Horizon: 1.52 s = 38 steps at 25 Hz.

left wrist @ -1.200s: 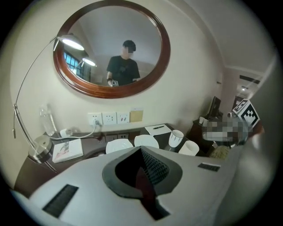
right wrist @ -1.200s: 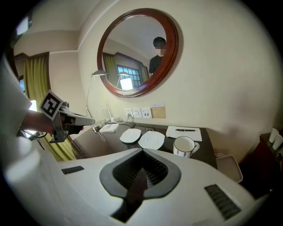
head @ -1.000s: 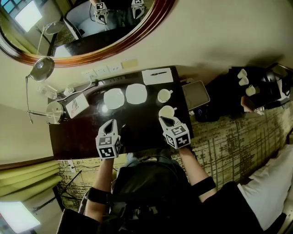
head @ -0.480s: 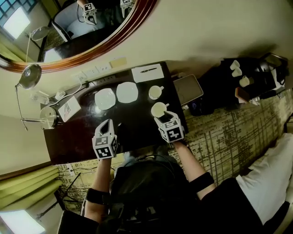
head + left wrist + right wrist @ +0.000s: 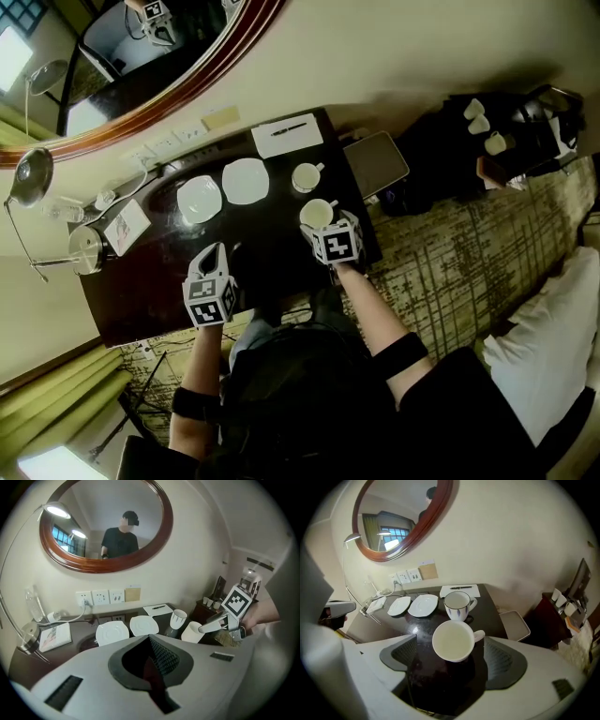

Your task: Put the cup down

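A plain white cup stands upright on the dark table, handle to the right, between the two jaws of my right gripper. Those jaws have just been opening and stand wide, with a gap on each side of the cup. In the head view the same cup sits near the table's right front, just ahead of the right gripper. My left gripper hovers over the table's front left, shut and empty. From its view the cup shows beside the right gripper.
A second cup with a blue leaf pattern stands just behind the white one. Two white saucers lie side by side further back, with a notepad and pen by the wall. A grey tray sits off the table's right end.
My right gripper has come down and forward with the cup and its jaws have spread apart; the cup now rests on the table. The left gripper has sunk a little.
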### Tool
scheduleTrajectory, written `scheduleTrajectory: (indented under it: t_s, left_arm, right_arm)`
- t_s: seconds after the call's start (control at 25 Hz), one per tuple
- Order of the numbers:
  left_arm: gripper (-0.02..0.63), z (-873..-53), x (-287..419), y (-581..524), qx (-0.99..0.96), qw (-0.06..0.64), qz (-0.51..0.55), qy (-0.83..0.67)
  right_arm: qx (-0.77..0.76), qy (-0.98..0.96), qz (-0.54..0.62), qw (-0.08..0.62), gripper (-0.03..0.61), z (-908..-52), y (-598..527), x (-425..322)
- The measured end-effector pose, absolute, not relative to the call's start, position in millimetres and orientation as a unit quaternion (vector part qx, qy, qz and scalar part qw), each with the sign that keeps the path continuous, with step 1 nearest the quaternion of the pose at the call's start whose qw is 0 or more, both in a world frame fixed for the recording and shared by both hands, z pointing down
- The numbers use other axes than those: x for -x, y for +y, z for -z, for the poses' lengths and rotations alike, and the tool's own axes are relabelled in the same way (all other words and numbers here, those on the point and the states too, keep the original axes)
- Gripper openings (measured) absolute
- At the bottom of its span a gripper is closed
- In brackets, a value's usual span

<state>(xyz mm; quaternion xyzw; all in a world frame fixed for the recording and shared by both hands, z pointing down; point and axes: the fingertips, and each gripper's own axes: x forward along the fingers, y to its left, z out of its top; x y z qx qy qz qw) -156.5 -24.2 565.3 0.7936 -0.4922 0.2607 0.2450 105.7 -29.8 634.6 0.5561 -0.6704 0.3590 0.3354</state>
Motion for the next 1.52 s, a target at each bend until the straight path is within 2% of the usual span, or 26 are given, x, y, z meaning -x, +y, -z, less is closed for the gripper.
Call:
scheduleTrajectory:
  t_s: [0.64,0.8,0.84,1.12,1.52]
  left_arm:
    - [0.000,-585.8,167.7,-23.4,-0.782,0.258,-0.282,-0.492]
    - [0.000,-589.0,167.0,-22.5,-0.780,0.262,-0.283,-0.493]
    - [0.000,-589.9,166.7,-21.7,-0.779,0.263,-0.286,-0.492]
    - [0.000,-584.6,162.6,-21.0,-0.783,0.263,-0.284,-0.486]
    - [0.000,-581.4,157.7,-12.5,-0.788,0.271,-0.278,-0.479]
  right_arm:
    - [-0.563,-0.634,-0.386,0.364,0.480,-679.5,-53.2,-111.8]
    - [-0.558,-0.634,-0.393,0.364,0.438,-679.8,-51.8,-108.6]
    - [-0.558,-0.633,-0.394,0.365,0.400,-679.3,-50.8,-108.7]
    - [-0.551,-0.644,-0.391,0.359,0.397,-676.4,-51.3,-106.1]
    - [-0.521,-0.679,-0.346,0.386,0.393,-654.4,-36.7,-103.5]
